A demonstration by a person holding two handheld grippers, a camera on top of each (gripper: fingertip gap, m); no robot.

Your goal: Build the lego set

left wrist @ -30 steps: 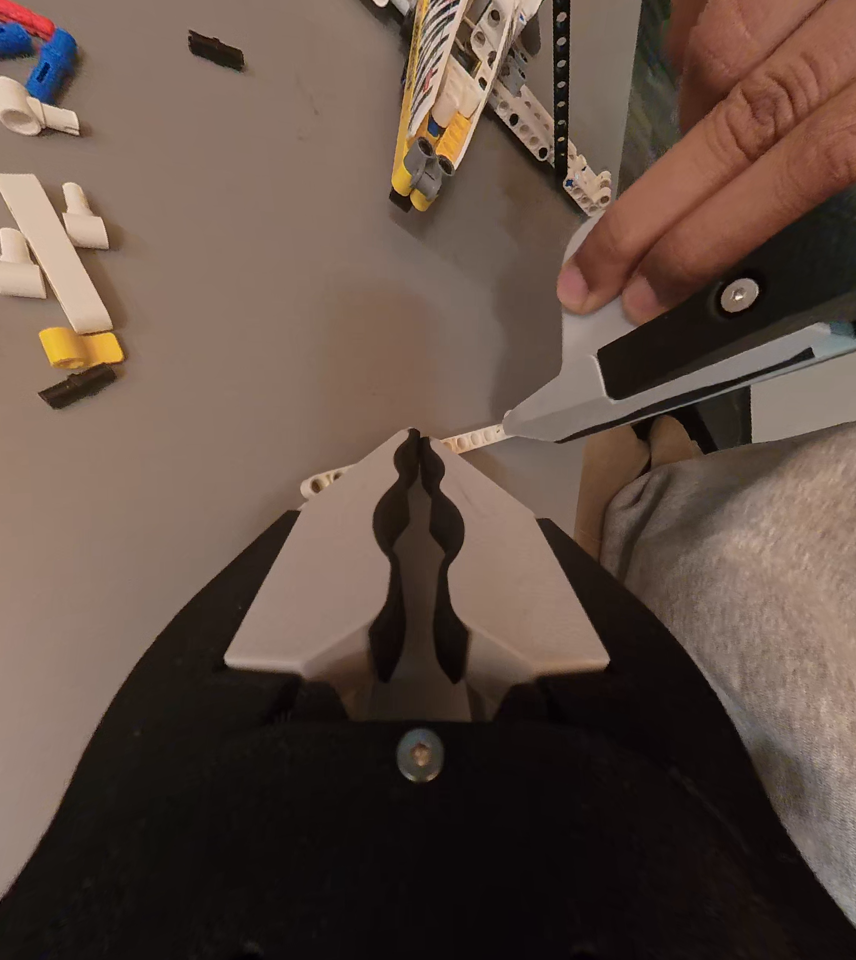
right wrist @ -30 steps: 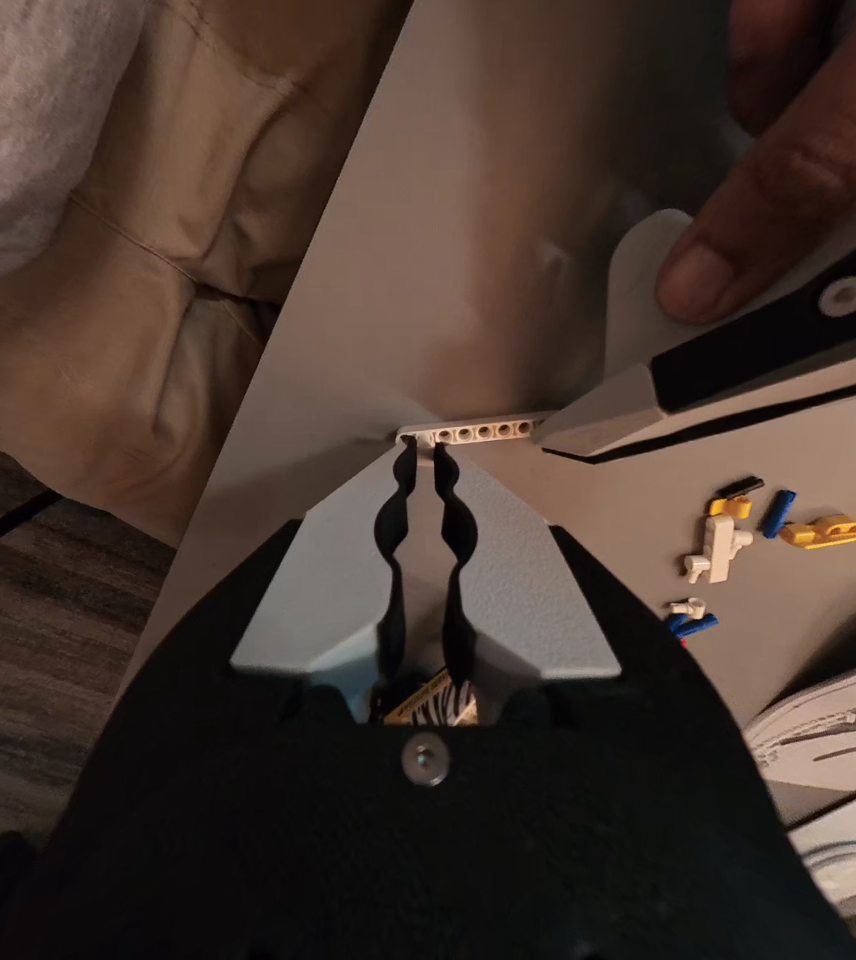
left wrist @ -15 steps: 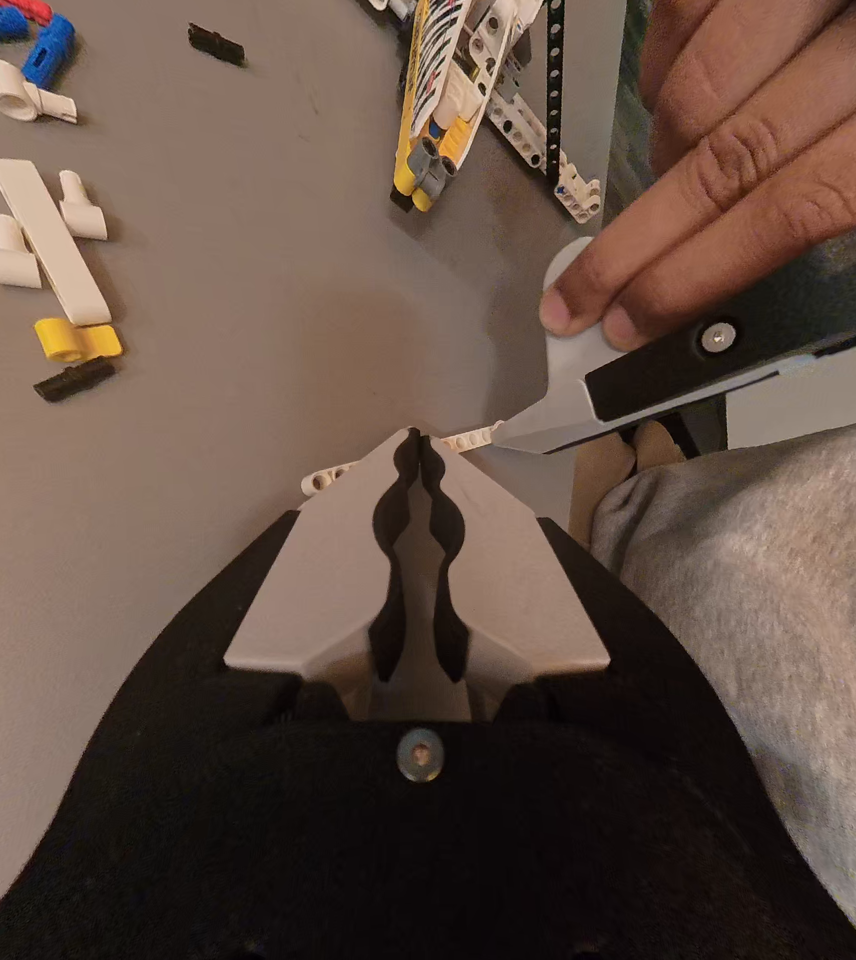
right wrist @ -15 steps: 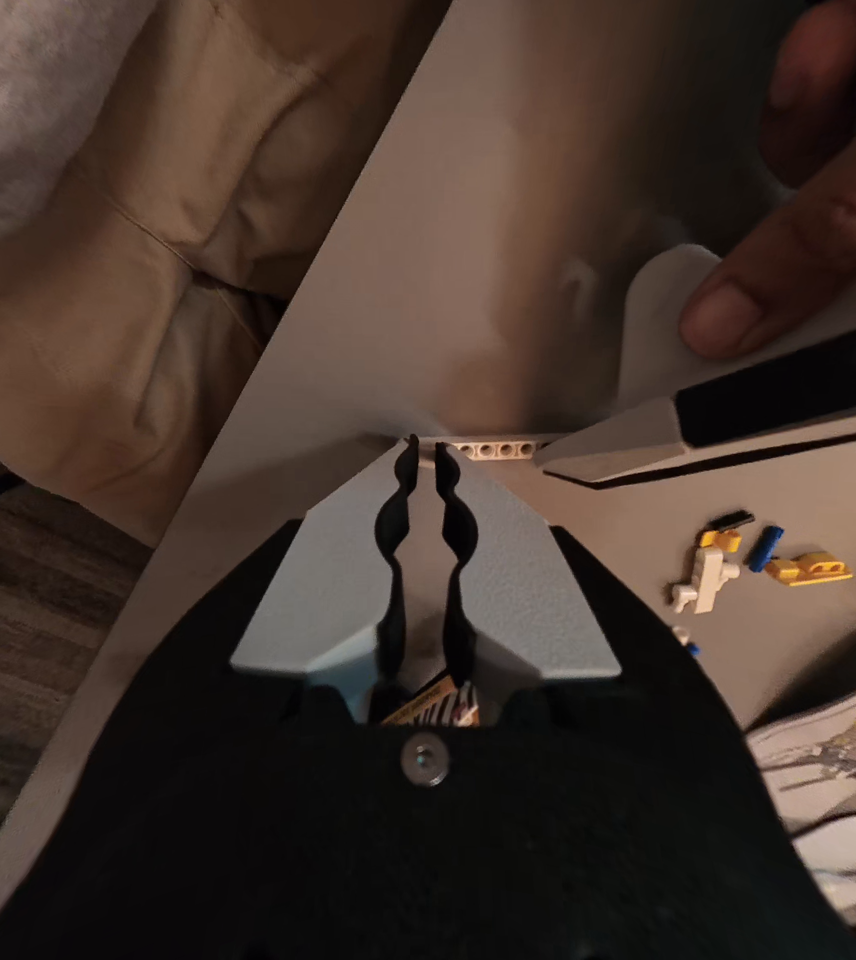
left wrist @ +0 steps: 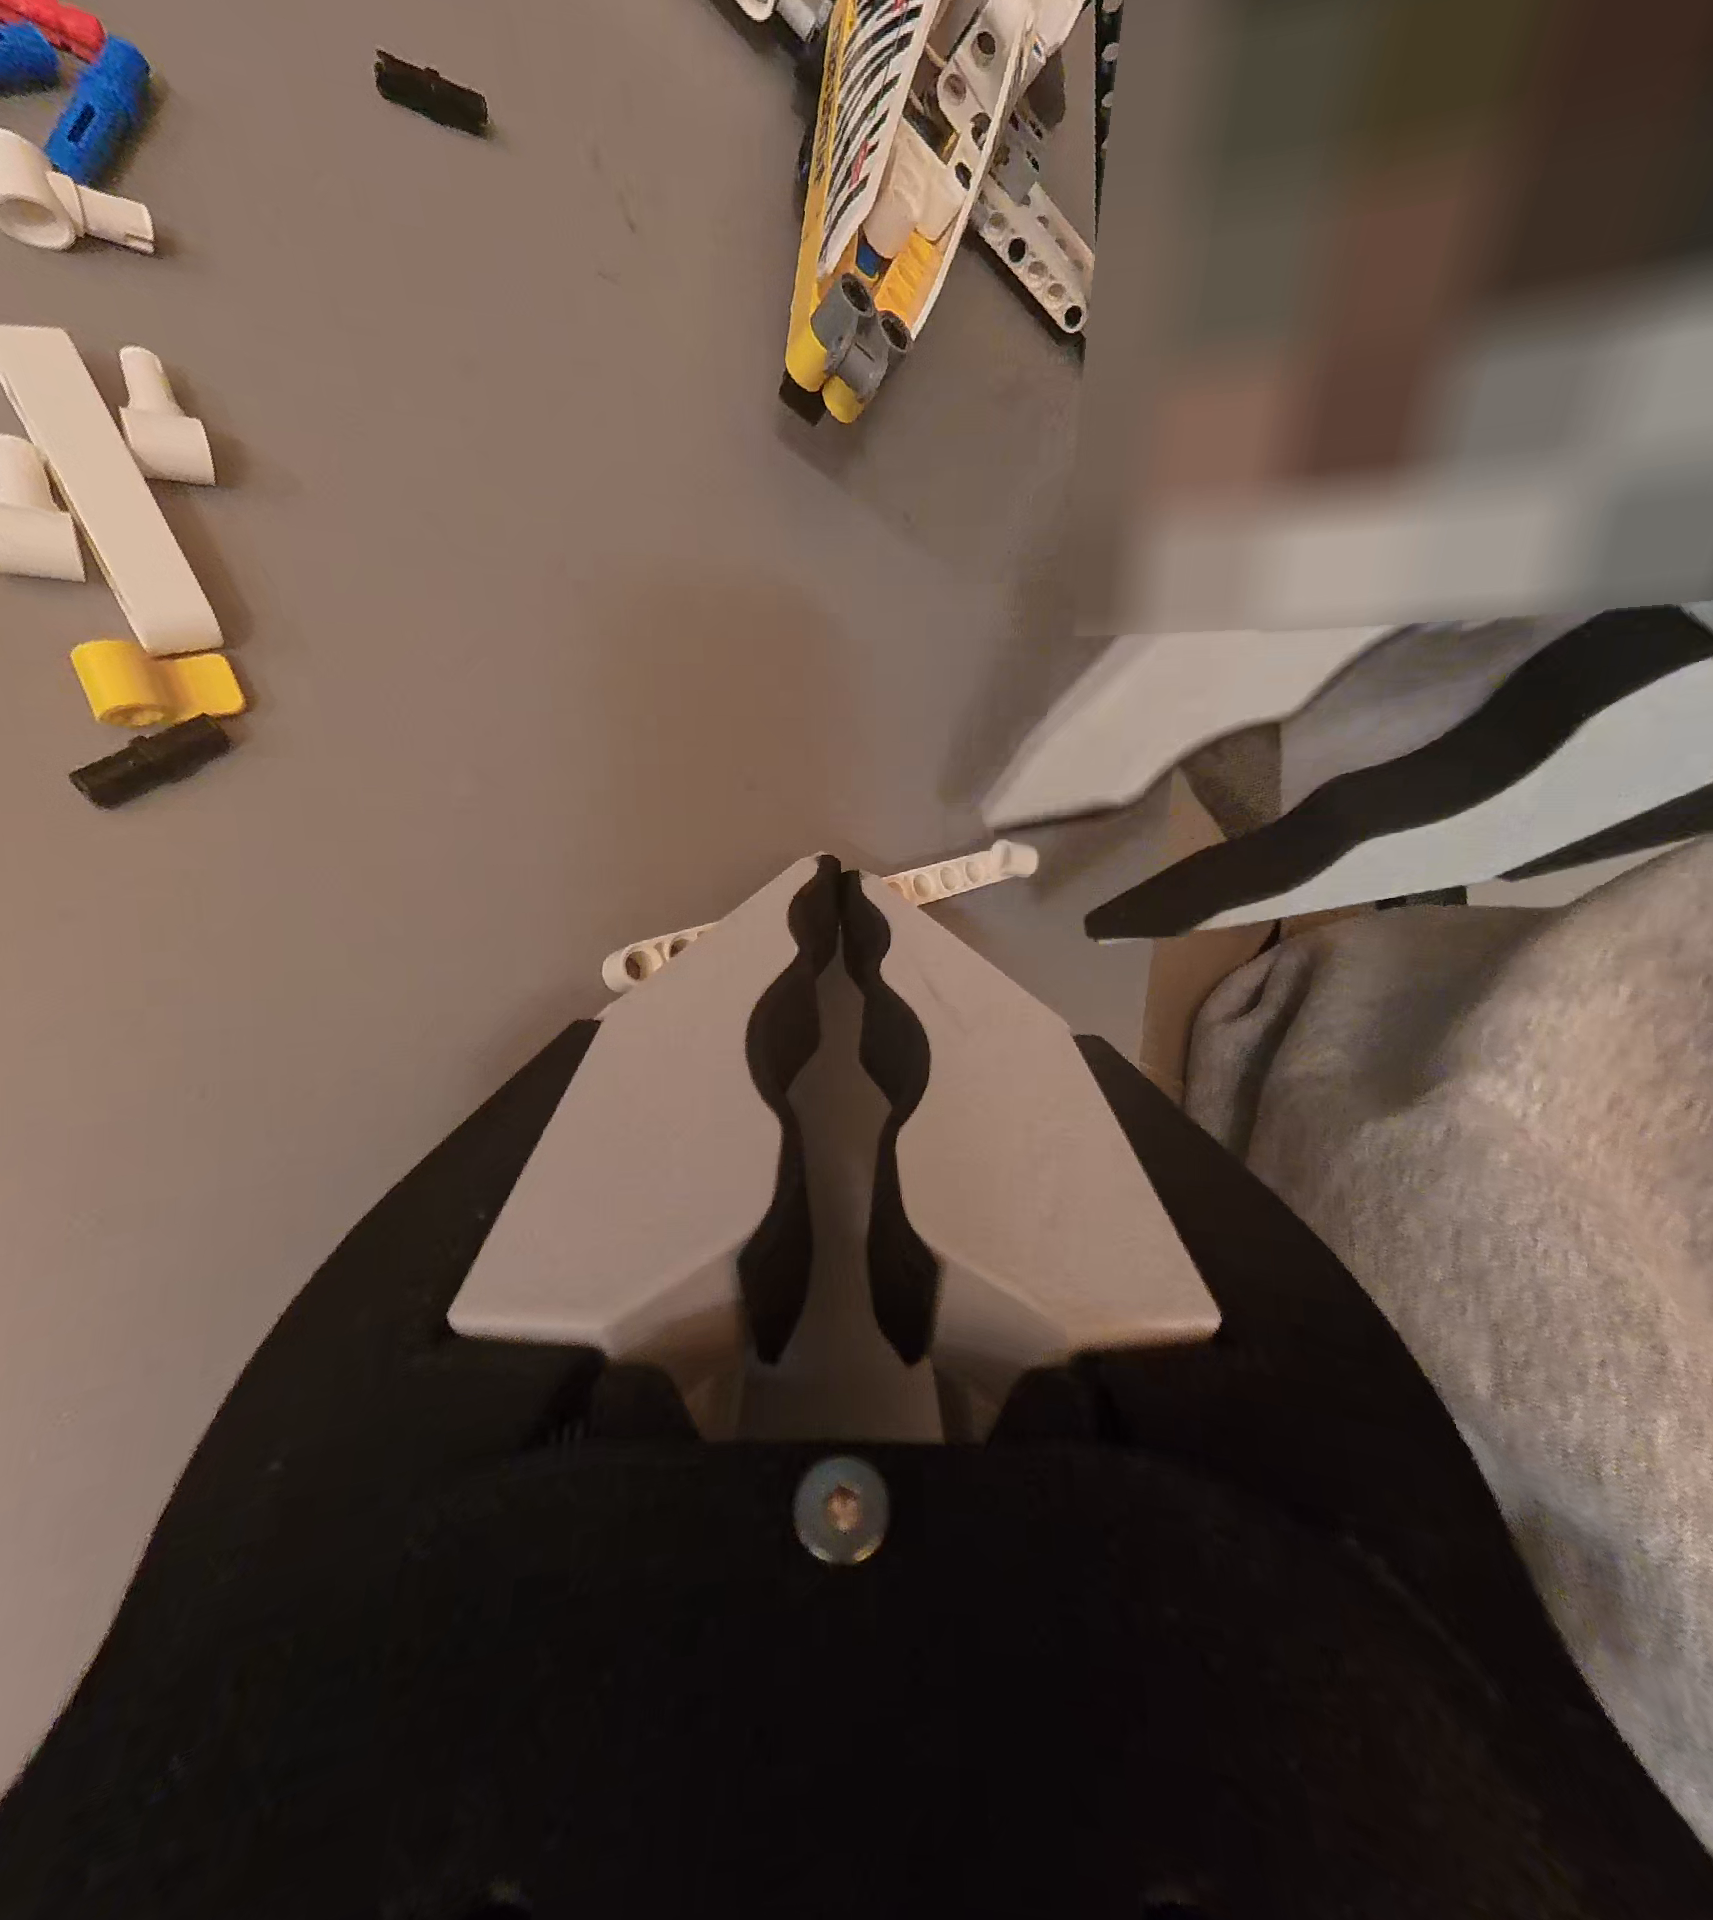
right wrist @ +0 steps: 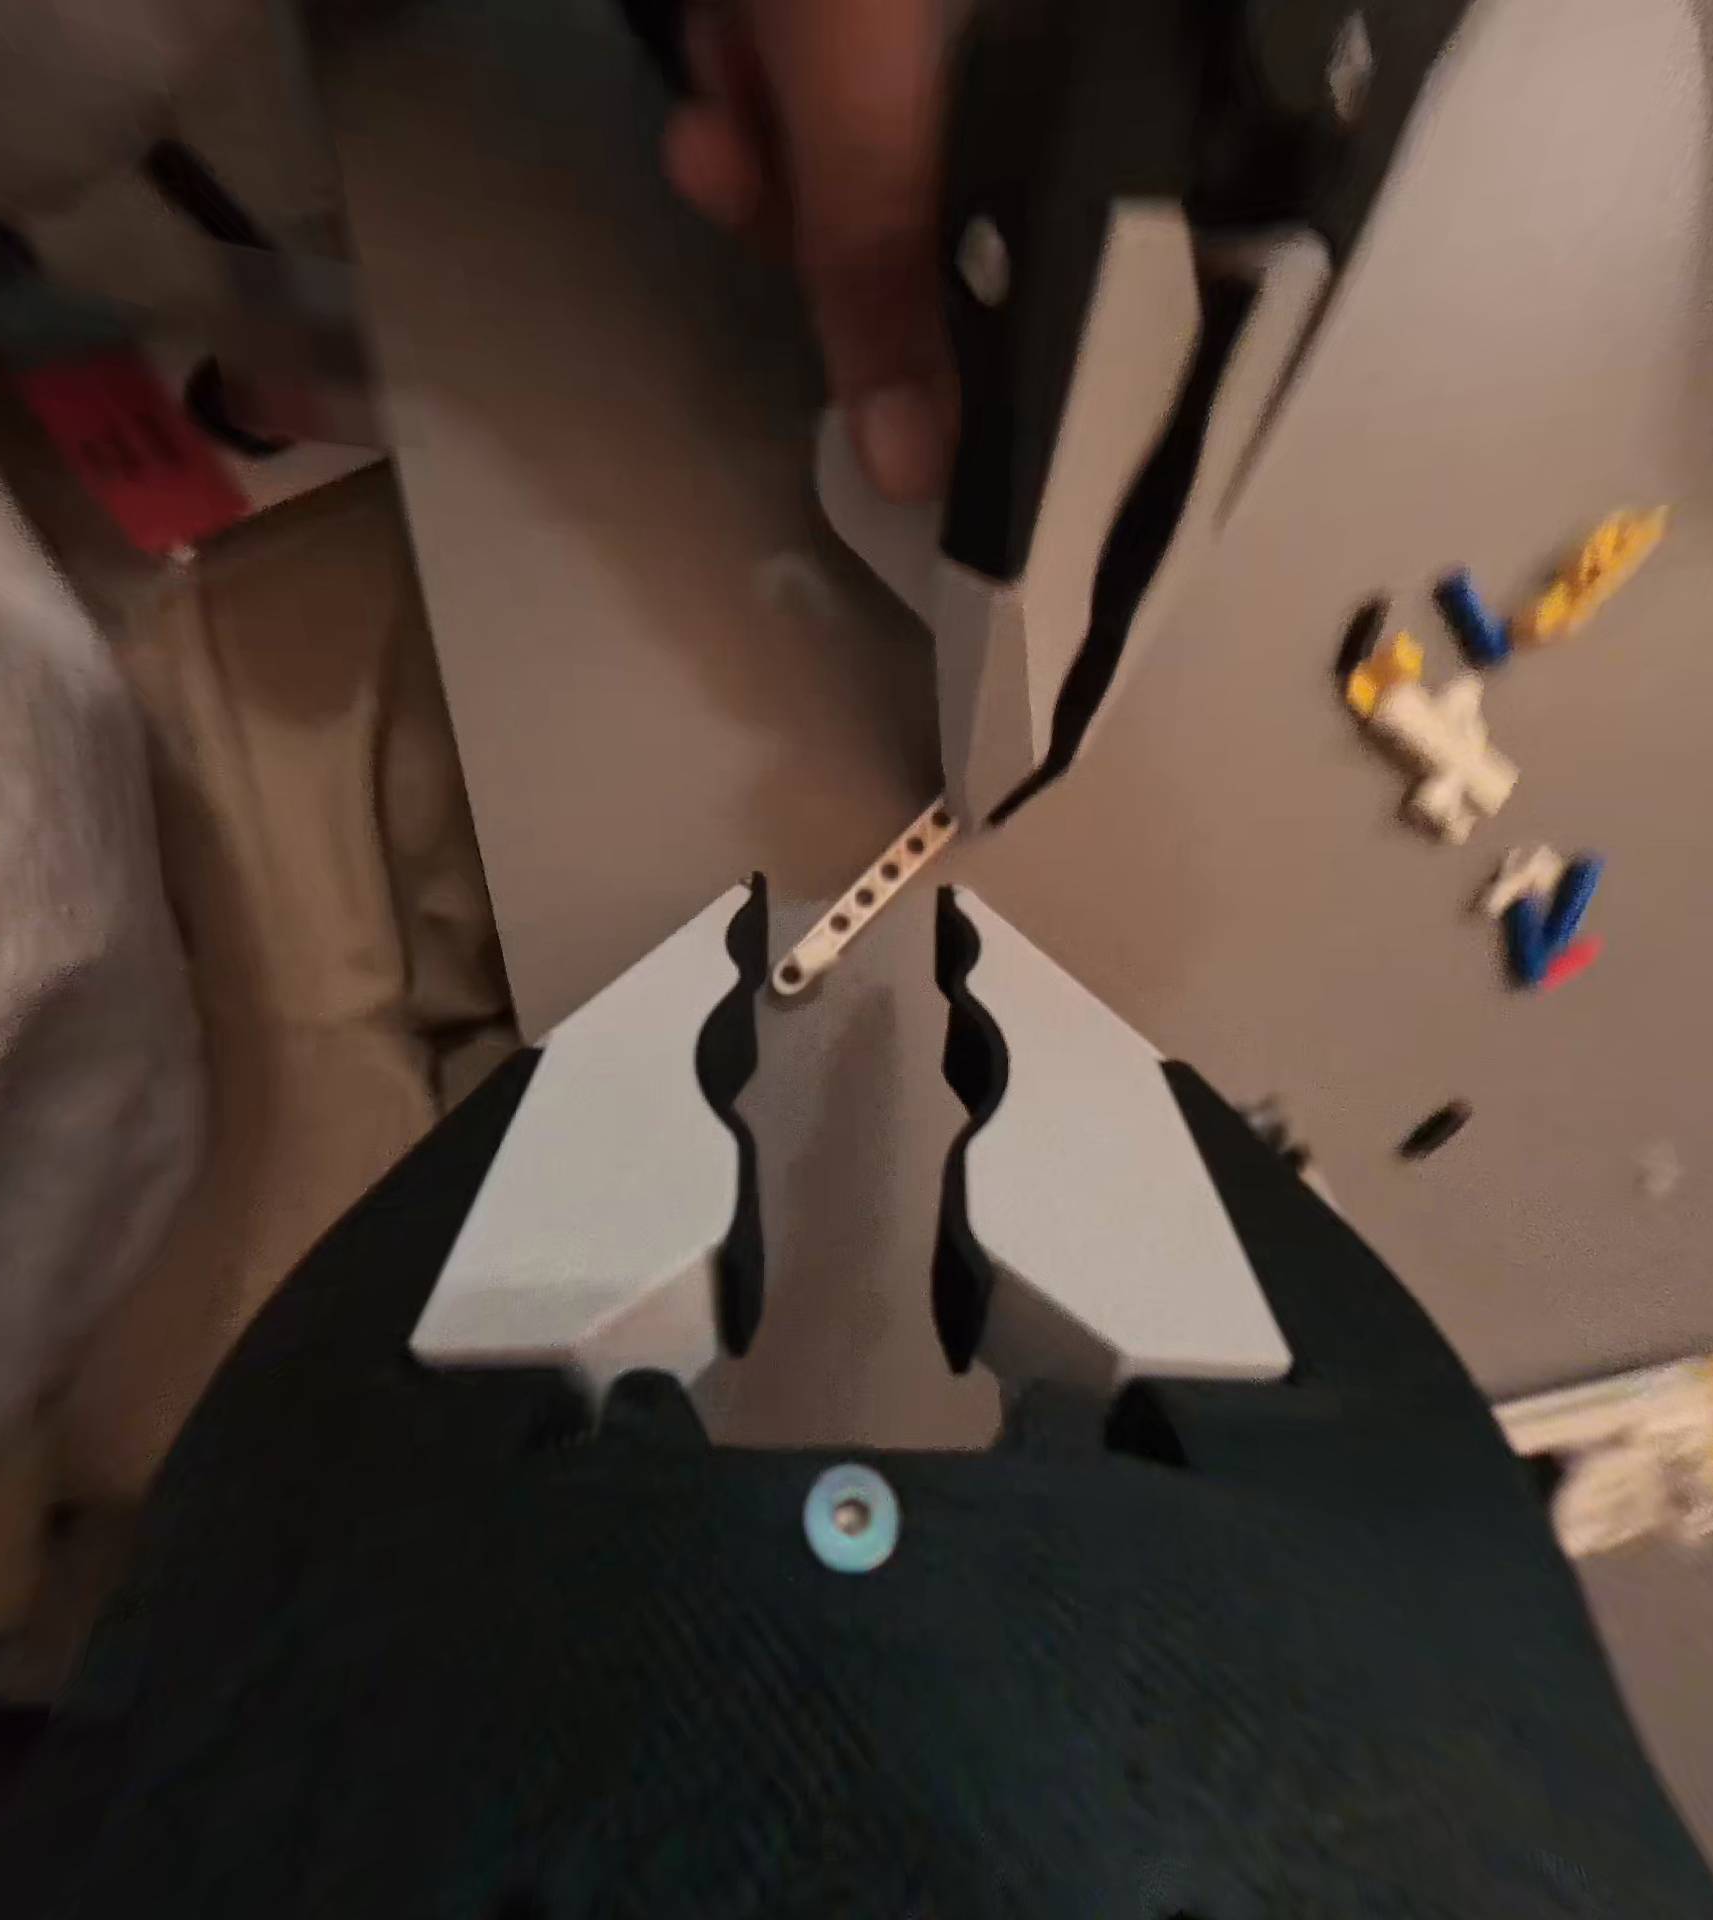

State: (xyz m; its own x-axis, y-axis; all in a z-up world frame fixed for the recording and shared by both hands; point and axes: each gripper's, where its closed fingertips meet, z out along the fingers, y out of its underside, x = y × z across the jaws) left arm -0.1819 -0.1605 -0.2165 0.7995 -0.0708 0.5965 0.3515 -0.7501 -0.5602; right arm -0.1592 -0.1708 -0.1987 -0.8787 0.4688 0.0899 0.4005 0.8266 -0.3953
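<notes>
The white perforated beam (left wrist: pixel 945 878) is pinched near its middle by your left gripper (left wrist: pixel 828 868), whose jaws are closed down to a sliver on it. It sits close to the table's (left wrist: pixel 519 623) near edge, by its right corner, and whether it touches the surface cannot be told. Its long axis runs crosswise to the left fingers, one end poking out to each side.

In the right wrist view the same beam (right wrist: pixel 867 904) slants from the left gripper's tip (right wrist: pixel 977 816) down toward your right gripper (right wrist: pixel 847 899), its free end lying just inside the right gripper's left finger. The right jaws stand well apart and hold nothing. So the right gripper is the nearer free one: the beam's loose end lies straight ahead between its fingers, and closing there would probably catch it at an angle, not square.

Farther out, the partly built model (left wrist: pixel 893 197), yellow and white with striped panels, lies at the far edge, right of centre. Toward the left edge in the left wrist view you have three white pin connectors (left wrist: pixel 52 192), one long white panel (left wrist: pixel 93 483), one yellow connector (left wrist: pixel 151 681), two black pins (left wrist: pixel 148 762), two blue pieces (left wrist: pixel 93 109) and a red one (left wrist: pixel 31 12) cut off by the frame. The right wrist view is too blurred to count its loose parts.
</notes>
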